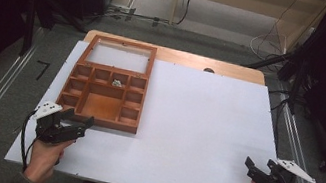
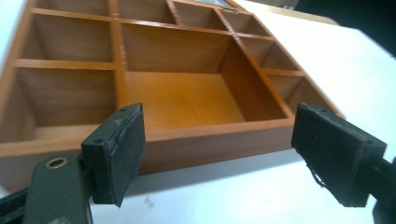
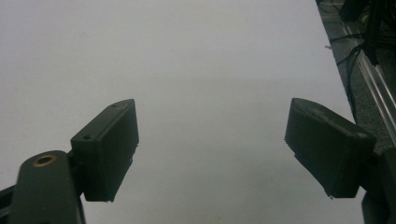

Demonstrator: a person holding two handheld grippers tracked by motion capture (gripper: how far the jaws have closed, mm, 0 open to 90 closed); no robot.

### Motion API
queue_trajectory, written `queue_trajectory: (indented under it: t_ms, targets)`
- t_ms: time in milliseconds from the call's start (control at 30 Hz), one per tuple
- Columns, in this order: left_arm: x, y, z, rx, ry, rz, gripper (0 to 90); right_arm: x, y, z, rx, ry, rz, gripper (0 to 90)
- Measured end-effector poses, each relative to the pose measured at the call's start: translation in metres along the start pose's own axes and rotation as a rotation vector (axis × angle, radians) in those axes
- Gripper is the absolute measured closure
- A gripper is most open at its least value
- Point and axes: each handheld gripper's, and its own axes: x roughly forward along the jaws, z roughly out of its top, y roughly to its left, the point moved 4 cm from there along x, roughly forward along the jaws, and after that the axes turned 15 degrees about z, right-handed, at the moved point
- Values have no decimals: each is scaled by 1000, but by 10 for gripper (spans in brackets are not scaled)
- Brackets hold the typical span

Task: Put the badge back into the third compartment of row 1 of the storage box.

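Left gripper view: my left gripper (image 2: 217, 156) is spread, facing the near wall of the wooden compartment box (image 2: 187, 100) at the table's left. My right gripper (image 3: 212, 151) is spread, well apart. Risk: a jaw pushes the box, shaking the small object (image 1: 117, 83) inside.

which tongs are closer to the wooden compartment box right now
Left. The left tongs sit open right at the near front edge of the wooden compartment box, not touching it. The right tongs rest open at the table's far right corner, well away from it.
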Motion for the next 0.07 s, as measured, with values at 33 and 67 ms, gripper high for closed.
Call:
queue_trajectory:
  t_ms: [33,67]
  targets:
    - [-1,2,-2,4,-3,10,177,2,-1,-1,3,8,-6,152]
    - [-2,4,-4,1,-5,17,177,4,-2,-3,-2,20,-8,150]
